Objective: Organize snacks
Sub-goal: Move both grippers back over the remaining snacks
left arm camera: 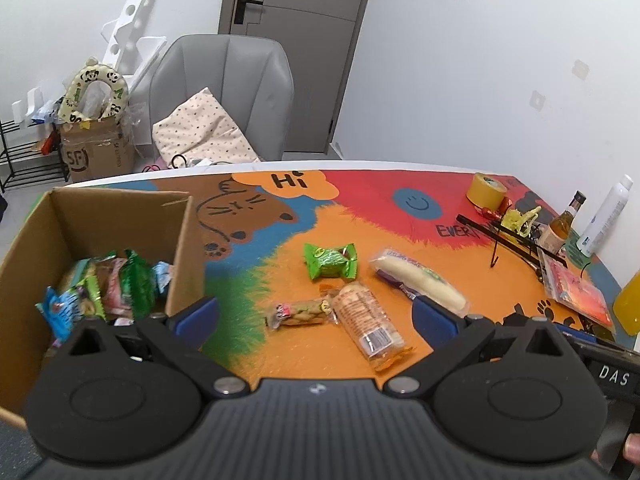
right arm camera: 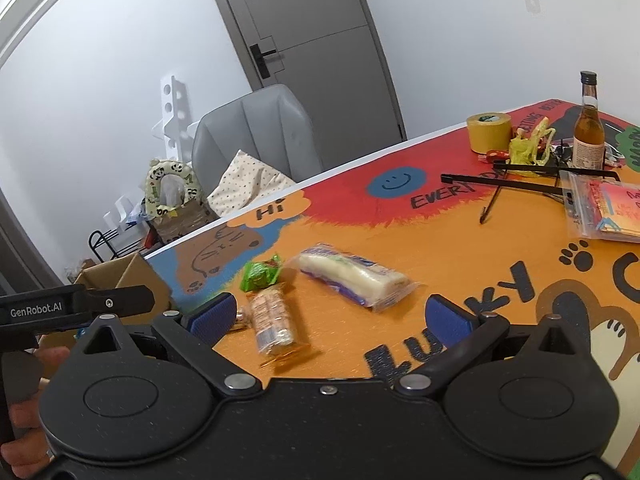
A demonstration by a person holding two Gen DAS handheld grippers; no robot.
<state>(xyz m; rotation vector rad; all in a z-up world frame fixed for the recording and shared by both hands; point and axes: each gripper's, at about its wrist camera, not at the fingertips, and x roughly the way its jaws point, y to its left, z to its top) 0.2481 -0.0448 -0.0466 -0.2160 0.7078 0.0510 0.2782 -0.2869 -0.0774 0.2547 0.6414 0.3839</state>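
Orange, red and blue cartoon print covers the table [left arm camera: 400, 184], and four loose snacks lie near its middle: a green packet [left arm camera: 330, 261], a white roll in clear wrap [left arm camera: 420, 282] just beside it, an orange-wrapped cracker pack [left arm camera: 370, 326], and a small biscuit bar [left arm camera: 301, 312] touching that pack's near end. At the table's left edge a cardboard box [left arm camera: 60, 220] stands open with several wrapped snacks [left arm camera: 108, 288] piled inside. The left gripper [left arm camera: 316, 316] hovers over the cracker pack with its blue pads spread wide, holding nothing. The right gripper [right arm camera: 344, 316] is likewise wide apart and empty, above the same pack [right arm camera: 274, 322]. Tape [right arm camera: 489, 131] and a bottle [right arm camera: 588, 128] sit toward the far right corner.
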